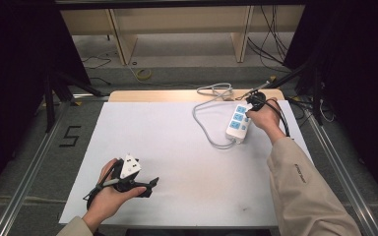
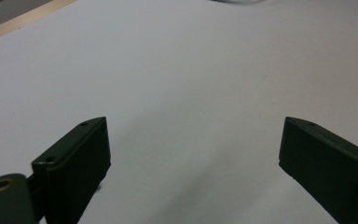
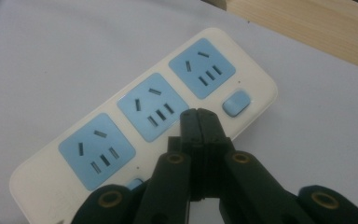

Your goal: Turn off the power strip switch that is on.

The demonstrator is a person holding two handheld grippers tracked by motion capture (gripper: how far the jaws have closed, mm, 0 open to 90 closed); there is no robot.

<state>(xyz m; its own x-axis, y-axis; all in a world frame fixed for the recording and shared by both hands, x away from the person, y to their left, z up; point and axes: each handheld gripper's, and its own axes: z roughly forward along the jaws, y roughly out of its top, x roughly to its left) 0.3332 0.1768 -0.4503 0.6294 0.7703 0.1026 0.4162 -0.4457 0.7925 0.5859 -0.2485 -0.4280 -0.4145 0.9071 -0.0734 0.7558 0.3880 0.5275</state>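
Two closed jaws of the right gripper (image 3: 199, 114) hover over the white power strip (image 1: 238, 123) at the table's far right: press its blue switch (image 3: 236, 103) squarely, while the left gripper (image 1: 147, 187), spread and empty, idles near left.

Cream-white plastic power strip (image 3: 256, 88): smooth, slightly glossy shell; pale-blue socket faces (image 3: 202, 62) and blue rocker switch (image 3: 236, 103) looked like matt plastic. Grey round cable (image 1: 204, 125) off the strip: smooth, rubbery sheath. White table cover (image 1: 177, 147): matt, faintly textured, paper or cloth not told apart. Light wooden table edge (image 3: 317, 28): visible grain, dull finish. Right gripper (image 3: 198, 115): matt black plastic jaws, brass-coloured metal inserts at the pivots. Left gripper (image 2: 193, 154): same matt black pads, faint sheen on edges. Beige cloth sleeve (image 1: 305, 191): soft, matt weave.
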